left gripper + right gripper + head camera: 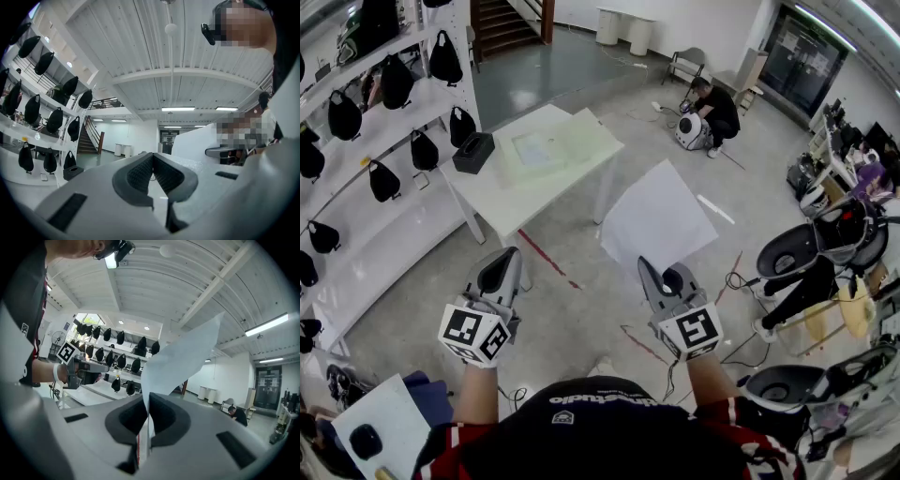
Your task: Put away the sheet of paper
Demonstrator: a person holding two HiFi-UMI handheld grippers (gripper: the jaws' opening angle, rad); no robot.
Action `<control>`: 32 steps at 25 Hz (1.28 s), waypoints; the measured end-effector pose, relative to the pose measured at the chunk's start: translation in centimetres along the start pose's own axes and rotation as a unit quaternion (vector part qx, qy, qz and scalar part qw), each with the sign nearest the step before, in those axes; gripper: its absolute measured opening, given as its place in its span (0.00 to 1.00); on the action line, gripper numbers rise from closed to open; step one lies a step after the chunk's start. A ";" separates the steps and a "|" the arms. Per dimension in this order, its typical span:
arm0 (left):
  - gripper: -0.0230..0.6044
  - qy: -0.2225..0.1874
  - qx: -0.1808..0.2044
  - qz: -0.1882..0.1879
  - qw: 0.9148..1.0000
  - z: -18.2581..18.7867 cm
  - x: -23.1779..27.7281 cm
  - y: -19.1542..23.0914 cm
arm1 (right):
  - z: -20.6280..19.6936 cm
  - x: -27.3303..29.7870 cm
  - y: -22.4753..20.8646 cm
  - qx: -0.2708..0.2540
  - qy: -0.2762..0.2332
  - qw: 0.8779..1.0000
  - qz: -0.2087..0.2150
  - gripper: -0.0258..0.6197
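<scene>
A white sheet of paper [656,220] stands up in the air in front of me, pinched at its lower edge by my right gripper [660,272], which is shut on it. In the right gripper view the sheet of paper [180,362] rises from between the closed pads [161,416] and curls to the upper right. My left gripper [499,274] is held level beside it at the left, shut and empty; its pads [140,173] meet with nothing between them. A white table [502,202] with a pale green folder [553,148] lies ahead on the floor.
A black box [473,152] sits at the table's left end. White shelves [366,141] with black bags run along the left. A person [712,112] crouches by a machine far ahead. Chairs and gear [811,253] crowd the right. A small table [380,431] is at bottom left.
</scene>
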State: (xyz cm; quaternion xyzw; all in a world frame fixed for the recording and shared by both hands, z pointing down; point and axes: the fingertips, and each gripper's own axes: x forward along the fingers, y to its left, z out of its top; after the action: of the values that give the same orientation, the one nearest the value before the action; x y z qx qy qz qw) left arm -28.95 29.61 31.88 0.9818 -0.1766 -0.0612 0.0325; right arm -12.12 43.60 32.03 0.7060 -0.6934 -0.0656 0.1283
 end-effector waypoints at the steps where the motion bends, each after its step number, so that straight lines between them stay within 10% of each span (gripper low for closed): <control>1: 0.04 -0.001 0.000 0.001 1.000 0.1 0.0 0.1 | 0.1 0.1 0.0 -0.003 0.000 1.000 0.001 0.04; 32: 0.04 0.004 -0.017 0.009 1.000 -1.7 1.7 3.2 | -0.4 4.0 -0.1 -0.011 0.009 1.000 0.022 0.04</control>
State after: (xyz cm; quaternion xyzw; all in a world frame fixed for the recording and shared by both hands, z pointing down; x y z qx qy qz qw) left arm -28.22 26.08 33.61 0.9797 -0.1844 -0.0596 0.0503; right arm -11.80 39.65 32.76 0.6898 -0.7066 -0.0642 0.1441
